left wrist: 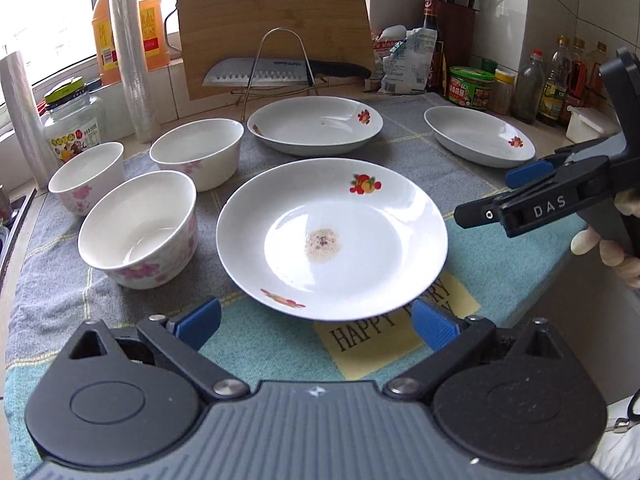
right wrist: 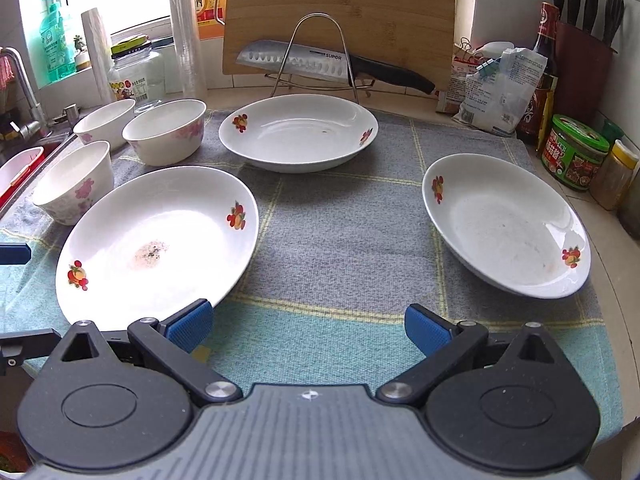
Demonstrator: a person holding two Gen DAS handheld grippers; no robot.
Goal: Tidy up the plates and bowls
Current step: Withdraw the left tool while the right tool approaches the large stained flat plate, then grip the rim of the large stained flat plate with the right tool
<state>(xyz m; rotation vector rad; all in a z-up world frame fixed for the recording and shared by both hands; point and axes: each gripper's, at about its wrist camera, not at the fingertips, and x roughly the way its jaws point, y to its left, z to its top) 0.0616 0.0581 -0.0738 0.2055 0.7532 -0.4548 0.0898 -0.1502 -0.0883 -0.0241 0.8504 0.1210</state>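
Note:
Three white plates with fruit prints lie on a grey and teal cloth [left wrist: 496, 264]. The near plate [left wrist: 331, 236] [right wrist: 158, 244] has a brown stain in its middle. A second plate [left wrist: 315, 124] [right wrist: 298, 131] lies behind it, and a third plate [left wrist: 479, 135] [right wrist: 505, 224] lies at the right. Three white bowls with pink flowers [left wrist: 138, 229] [left wrist: 197, 153] [left wrist: 87, 176] stand at the left. My left gripper [left wrist: 316, 326] is open just before the near plate's front rim, holding nothing. My right gripper [right wrist: 308, 326] is open over bare cloth between the near and right plates.
A bamboo cutting board [left wrist: 276, 20] and a knife [left wrist: 280, 72] on a wire rack stand at the back. Bottles, jars [left wrist: 471, 87] and a knife block [left wrist: 456, 32] line the right wall. A glass jar [left wrist: 72, 124] and plastic rolls stand at the left, near a sink [right wrist: 24, 168].

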